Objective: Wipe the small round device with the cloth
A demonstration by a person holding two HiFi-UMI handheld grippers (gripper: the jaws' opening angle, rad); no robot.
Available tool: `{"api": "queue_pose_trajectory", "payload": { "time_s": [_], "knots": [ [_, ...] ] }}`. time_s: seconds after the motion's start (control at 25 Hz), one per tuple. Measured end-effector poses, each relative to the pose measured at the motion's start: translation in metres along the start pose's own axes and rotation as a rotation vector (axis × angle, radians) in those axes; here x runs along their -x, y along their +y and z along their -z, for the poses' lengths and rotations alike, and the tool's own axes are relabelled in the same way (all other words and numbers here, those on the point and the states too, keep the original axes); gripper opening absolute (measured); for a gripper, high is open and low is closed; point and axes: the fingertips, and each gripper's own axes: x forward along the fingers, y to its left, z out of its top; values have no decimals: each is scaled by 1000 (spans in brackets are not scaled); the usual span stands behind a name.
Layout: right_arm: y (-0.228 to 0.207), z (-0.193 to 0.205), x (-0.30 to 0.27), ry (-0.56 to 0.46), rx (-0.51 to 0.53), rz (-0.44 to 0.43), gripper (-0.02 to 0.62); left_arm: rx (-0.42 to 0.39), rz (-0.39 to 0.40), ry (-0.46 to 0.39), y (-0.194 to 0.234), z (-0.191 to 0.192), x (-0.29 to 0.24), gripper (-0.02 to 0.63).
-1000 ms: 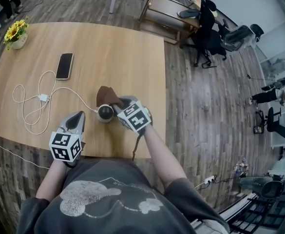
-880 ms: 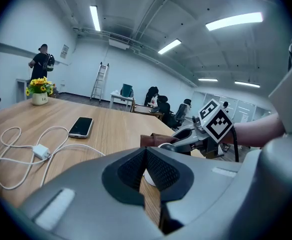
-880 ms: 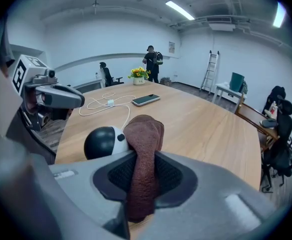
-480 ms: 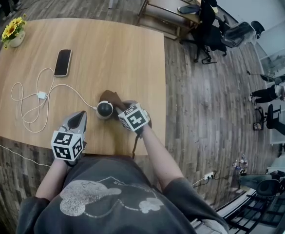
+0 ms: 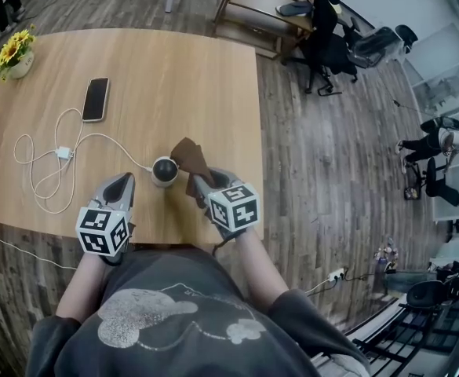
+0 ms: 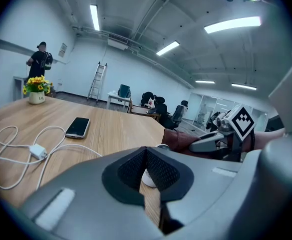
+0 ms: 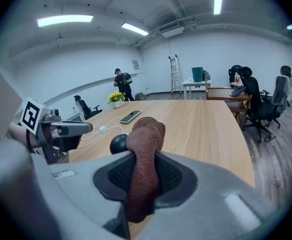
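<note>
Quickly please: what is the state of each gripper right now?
Left gripper: jaws closed, holding nothing.
Right gripper: jaws closed on the brown cloth.

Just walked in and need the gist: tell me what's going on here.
A person holds a gripper in each hand over a table. The right gripper is shut on a brown cloth, held right beside the small round device; contact is unclear. The left gripper is shut and empty, near the table's edge.

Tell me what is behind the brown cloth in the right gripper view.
The round device shows only partly, at the left of the cloth; its right side is covered. The table stretches beyond both.
</note>
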Motion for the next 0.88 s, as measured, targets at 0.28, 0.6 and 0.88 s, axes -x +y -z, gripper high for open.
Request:
{"api": "queue_pose_trajectory", "payload": {
  "time_s": [0.28,0.6,0.88],
  "knots": [
    [33,49,-8,104,16,-53,75,-4,31,11,-7,6,3,19],
    [40,98,-26,256,1,-11,75,-15,42,35,-3,15,9,19],
    [39,103,-18,236,-73,69,75,10,52,39,10,25,21,20]
  ]
}}
